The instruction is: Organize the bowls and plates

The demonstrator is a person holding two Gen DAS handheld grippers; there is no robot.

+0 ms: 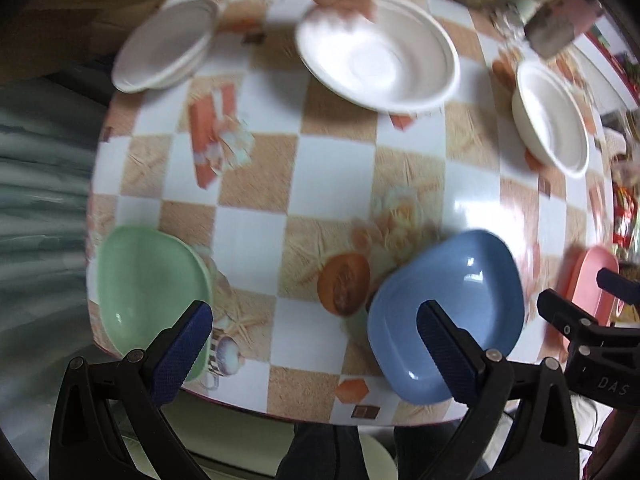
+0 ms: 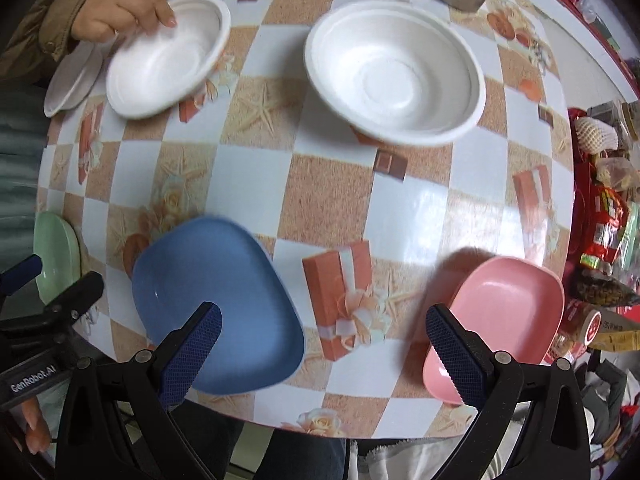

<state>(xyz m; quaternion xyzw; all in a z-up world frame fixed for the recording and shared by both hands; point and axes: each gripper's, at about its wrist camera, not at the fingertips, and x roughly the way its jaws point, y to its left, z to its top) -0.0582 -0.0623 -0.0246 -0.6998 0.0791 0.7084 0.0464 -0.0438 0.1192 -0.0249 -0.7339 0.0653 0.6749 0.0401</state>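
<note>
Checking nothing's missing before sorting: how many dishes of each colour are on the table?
White dishes: 3 (the leftmost may be a stack)
Green dish: 1
Blue dish: 1
Pink dish: 1
Total: 6

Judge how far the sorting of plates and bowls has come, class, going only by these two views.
Barely begun. Done: only a small white stack at the far left edge. In hand: nothing; the left tongs and right tongs hover open, while another person's hand touches a white bowl. Left: the green, blue and pink dishes lie apart.
</note>
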